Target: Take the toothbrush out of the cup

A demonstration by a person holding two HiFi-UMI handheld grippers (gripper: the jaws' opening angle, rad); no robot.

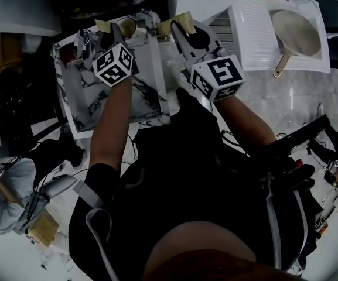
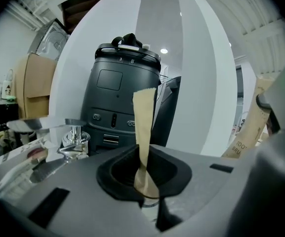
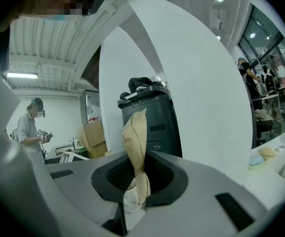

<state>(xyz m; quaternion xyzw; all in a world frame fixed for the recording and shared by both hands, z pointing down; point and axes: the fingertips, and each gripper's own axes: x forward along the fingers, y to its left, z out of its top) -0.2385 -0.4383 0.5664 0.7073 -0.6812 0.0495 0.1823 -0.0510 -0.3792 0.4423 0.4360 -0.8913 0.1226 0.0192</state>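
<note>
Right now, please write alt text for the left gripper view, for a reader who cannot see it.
The left gripper is shut on an upright tan paper strip. Behind it stand a dark grey machine and, at left, a chrome tap.

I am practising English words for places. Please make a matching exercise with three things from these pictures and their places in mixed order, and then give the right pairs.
Things:
1. pan
2. brown paper
3. marble board

Places:
A. under the left arm
B. in the white tray
C. pinched in the left tool

Pairs: 1-B, 2-C, 3-A
</note>
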